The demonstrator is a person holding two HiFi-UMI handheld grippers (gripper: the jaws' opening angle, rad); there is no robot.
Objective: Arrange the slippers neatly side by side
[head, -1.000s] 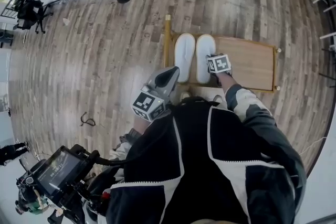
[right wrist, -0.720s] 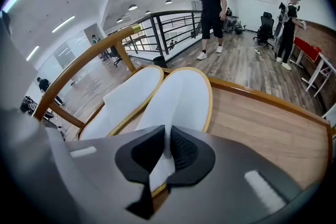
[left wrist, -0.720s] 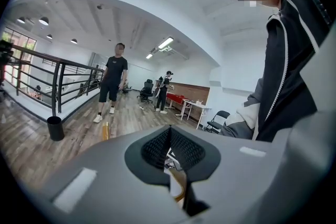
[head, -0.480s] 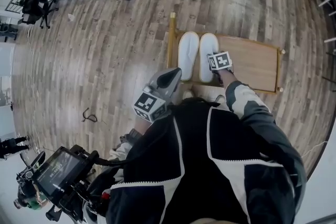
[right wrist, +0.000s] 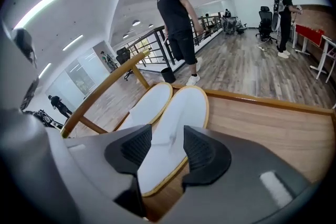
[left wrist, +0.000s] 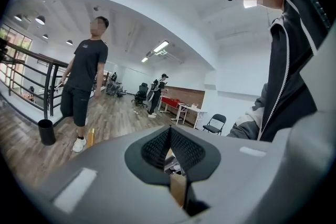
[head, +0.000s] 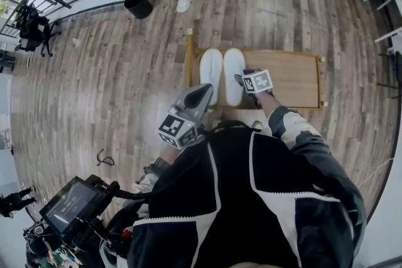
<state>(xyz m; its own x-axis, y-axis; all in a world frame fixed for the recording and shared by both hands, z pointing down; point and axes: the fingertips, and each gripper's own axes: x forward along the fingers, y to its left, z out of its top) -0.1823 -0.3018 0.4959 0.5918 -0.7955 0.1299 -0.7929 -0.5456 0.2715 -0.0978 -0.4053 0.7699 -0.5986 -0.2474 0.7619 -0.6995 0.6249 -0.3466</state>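
I have the two white flat slippers with tan-trimmed soles lying on the low pale wooden rack (head: 295, 72). The rail-side slipper (head: 211, 75) and the inner slipper (head: 233, 75) sit side by side at the rack's left end. Their long edges are touching or very nearly so, and their toes point the same way.

My right gripper (head: 241, 79) has just been opening its jaws. In the right gripper view they stand wide apart above the heel end of the inner slipper, with the pads clear of the fabric, so nothing is held. I judge this to be the release after placing.

To do it well, I want to come straight up off the heel without dragging a pad across the slipper, since a small nudge would skew the pair. Then I check that the heels line up.

My right forearm reaches forward from my body, and its gripper tips steeply down toward the rack. My left gripper (head: 206, 90) is held back near my chest, roughly level. Its jaws are pressed together on nothing, and it points out into the room rather than at the slippers.
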